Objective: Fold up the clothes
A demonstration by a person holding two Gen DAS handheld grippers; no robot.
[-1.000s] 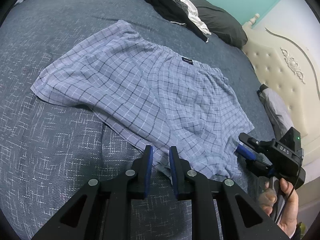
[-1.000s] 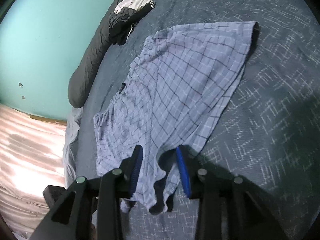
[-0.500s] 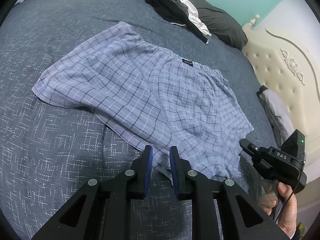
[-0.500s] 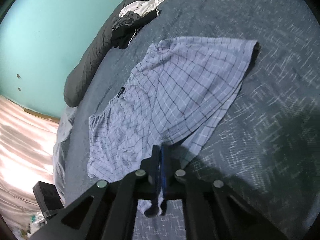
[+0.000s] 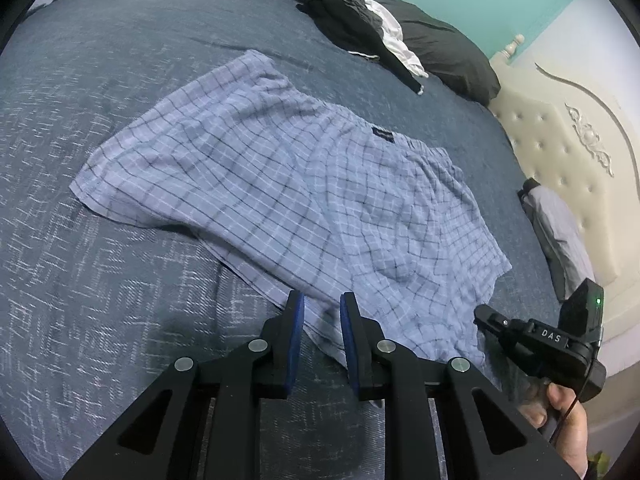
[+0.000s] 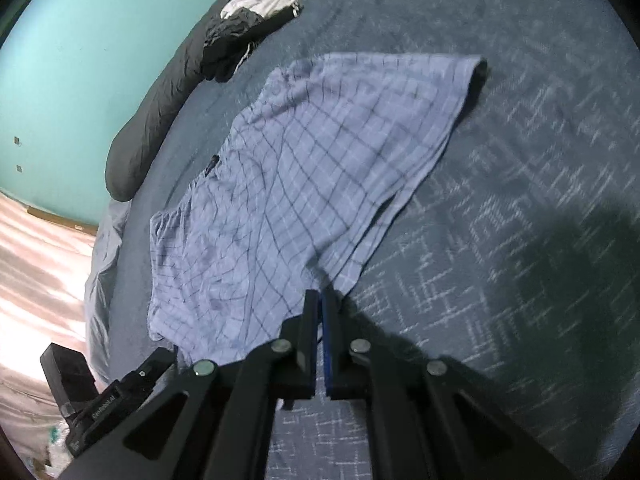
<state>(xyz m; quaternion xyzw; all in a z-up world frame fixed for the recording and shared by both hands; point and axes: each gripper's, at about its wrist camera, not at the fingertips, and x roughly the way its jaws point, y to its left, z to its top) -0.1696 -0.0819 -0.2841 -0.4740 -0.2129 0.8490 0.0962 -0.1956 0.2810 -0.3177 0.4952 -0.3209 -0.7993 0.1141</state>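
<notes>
– Jaws first, please: how do they stand?

– On my left gripper (image 5: pixel 320 300) they are slightly spread, a narrow gap between the blue pads. On my right gripper (image 6: pixel 320 296) they are pressed together, pinching the hem of the checked shorts (image 6: pixel 300 184) right at the tips.

– And the left one, does it hold anything?

– No. The near hem of the checked shorts (image 5: pixel 300 184) lies in the gap and under the tips, but the pads don't press on it.

– Where is the garment as a whole?

– Spread flat on the bed (image 5: pixel 100 280), stretching away ahead of both pairs of jaws, waistband on the far side. From my left view, the right gripper (image 5: pixel 480 316) sits off to the right of my jaws, at the shorts' near right corner, with the hand (image 5: pixel 568 412) on its handle.

– Anything else on the bed?

– Well beyond the jaws, past the waistband, a dark garment (image 5: pixel 352 24) with a white piece is heaped against a long dark pillow (image 5: pixel 440 48). A cream tufted headboard (image 5: pixel 560 160) stands far right.
</notes>
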